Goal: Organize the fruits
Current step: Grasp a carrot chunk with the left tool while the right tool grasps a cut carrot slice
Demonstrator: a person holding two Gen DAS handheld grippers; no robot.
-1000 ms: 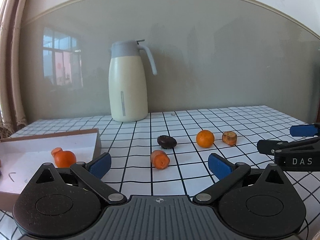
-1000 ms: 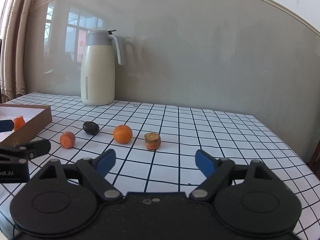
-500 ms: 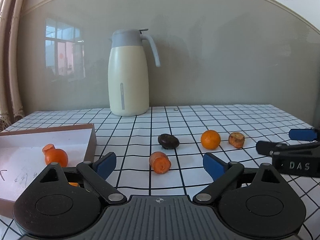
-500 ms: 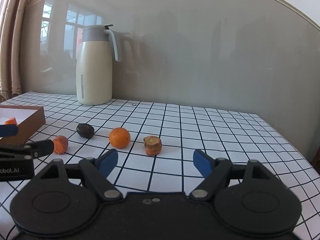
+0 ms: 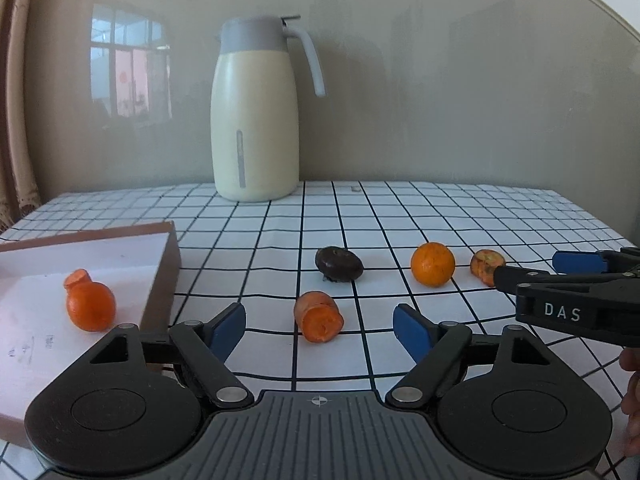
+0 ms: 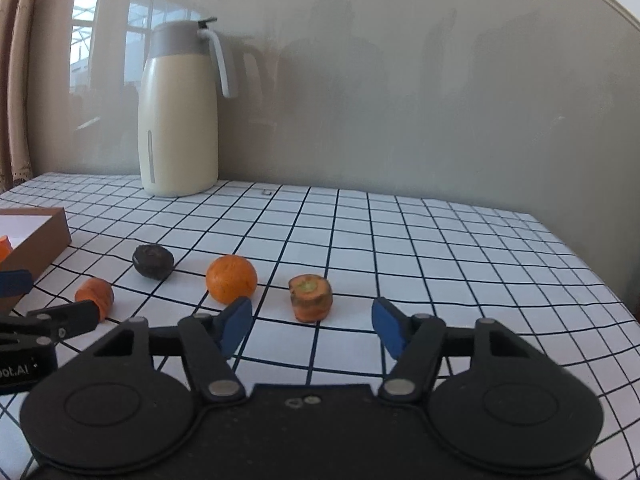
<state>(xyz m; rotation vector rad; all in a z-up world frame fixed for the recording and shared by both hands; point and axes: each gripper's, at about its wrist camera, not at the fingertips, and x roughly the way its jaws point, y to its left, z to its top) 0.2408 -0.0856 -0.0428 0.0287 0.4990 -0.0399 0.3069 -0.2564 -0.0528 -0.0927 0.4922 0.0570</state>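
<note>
On the checked tablecloth lie a carrot stub (image 5: 319, 316), a dark round fruit (image 5: 338, 263), an orange (image 5: 433, 263) and a carrot top piece (image 5: 485, 266). My left gripper (image 5: 319, 327) has its jaws closing around the carrot stub, with the blue pads still apart from it. My right gripper (image 6: 312, 325) is closing too, the carrot top piece (image 6: 311, 297) just ahead between its jaws, untouched. The orange (image 6: 231, 279) sits beside its left finger (image 6: 236, 324). A brown box (image 5: 160, 280) at the left holds an orange fruit (image 5: 90, 305) and a carrot bit (image 5: 76, 278).
A cream thermos jug (image 5: 256, 114) with a grey lid stands at the back against the grey wall. The right gripper (image 5: 568, 296) reaches in from the right edge of the left wrist view. The table's right edge (image 6: 592, 264) falls off near the wall.
Both grippers have moved forward toward the fruit pieces and their jaws have narrowed. The carrot stub and carrot top piece now sit closer between the fingers.
</note>
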